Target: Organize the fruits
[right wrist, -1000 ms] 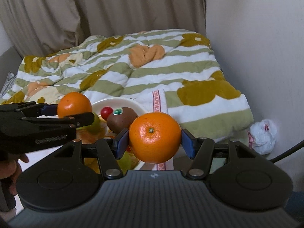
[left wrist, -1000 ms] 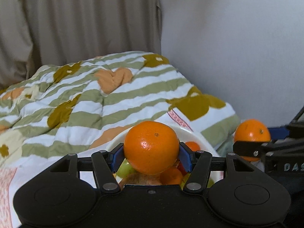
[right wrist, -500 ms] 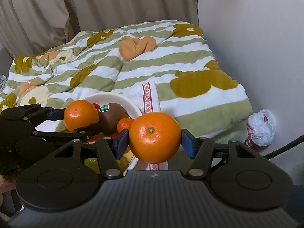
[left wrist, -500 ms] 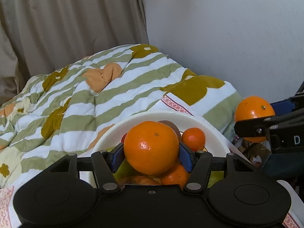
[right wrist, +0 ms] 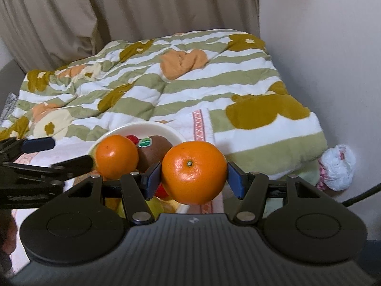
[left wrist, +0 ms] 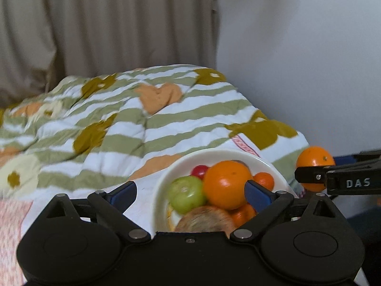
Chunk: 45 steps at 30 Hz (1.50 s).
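A striped green-and-white quilt (right wrist: 166, 90) fills the bed against beige curtains and a pale wall, and a white bowl (right wrist: 164, 128) of fruit sits low and left of centre in the right wrist view. The left gripper (left wrist: 190, 190) stands wide, its released orange (left wrist: 226, 183) resting on the pile in the bowl. The right gripper (right wrist: 194, 177) clamps a second orange (right wrist: 194, 171); the bowl lies just ahead and to its left, so this hand looks next to unload.

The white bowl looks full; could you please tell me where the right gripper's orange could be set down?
The round white bowl is crowded: a large orange, a green fruit and a brown kiwi fill it. Bare room: the white cloth left of it, bordered by the striped quilt.
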{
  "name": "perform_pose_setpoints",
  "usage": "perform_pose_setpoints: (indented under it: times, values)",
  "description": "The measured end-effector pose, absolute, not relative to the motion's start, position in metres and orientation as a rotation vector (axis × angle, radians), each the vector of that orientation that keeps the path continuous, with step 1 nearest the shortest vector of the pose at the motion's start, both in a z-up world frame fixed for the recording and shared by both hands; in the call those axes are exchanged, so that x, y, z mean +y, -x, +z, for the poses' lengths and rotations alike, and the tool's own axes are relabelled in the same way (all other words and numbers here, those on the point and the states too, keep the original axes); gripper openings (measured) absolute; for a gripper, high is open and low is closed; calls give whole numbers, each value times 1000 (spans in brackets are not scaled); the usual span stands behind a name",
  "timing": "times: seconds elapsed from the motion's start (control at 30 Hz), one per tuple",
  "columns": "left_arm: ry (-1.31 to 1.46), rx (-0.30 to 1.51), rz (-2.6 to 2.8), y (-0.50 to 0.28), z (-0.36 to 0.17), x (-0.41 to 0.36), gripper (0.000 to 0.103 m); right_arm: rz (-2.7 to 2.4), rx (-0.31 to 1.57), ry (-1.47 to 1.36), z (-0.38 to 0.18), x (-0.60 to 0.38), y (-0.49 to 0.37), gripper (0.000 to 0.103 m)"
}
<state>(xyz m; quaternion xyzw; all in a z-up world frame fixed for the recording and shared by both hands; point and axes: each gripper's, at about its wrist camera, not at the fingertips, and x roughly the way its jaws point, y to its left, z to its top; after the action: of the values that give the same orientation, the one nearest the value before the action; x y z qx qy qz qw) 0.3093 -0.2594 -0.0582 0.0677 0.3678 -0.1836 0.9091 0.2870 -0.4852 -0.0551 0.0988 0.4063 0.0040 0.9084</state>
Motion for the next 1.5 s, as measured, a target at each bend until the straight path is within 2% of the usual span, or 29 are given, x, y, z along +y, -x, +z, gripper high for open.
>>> perform_pose_setpoints:
  times: [0.6, 0.67, 0.73, 1.0, 1.5]
  values:
    - [-40, 746, -167, -251, -44, -207, 100, 174, 776, -156, -89, -470, -294, 76]
    - [-35, 748, -147, -243, -42, -203, 100, 176, 755, -133, -90, -469, -290, 81]
    - [-26, 747, -131, -234, -39, -199, 100, 179, 738, -108, -87, -468, -286, 103]
    - [19, 704, -78, -197, -16, -171, 100, 156, 692, -95, -56, -457, -259, 103]
    - [20, 546, -68, -112, 47, -86, 102, 97, 601, -87, 48, -361, -160, 103]
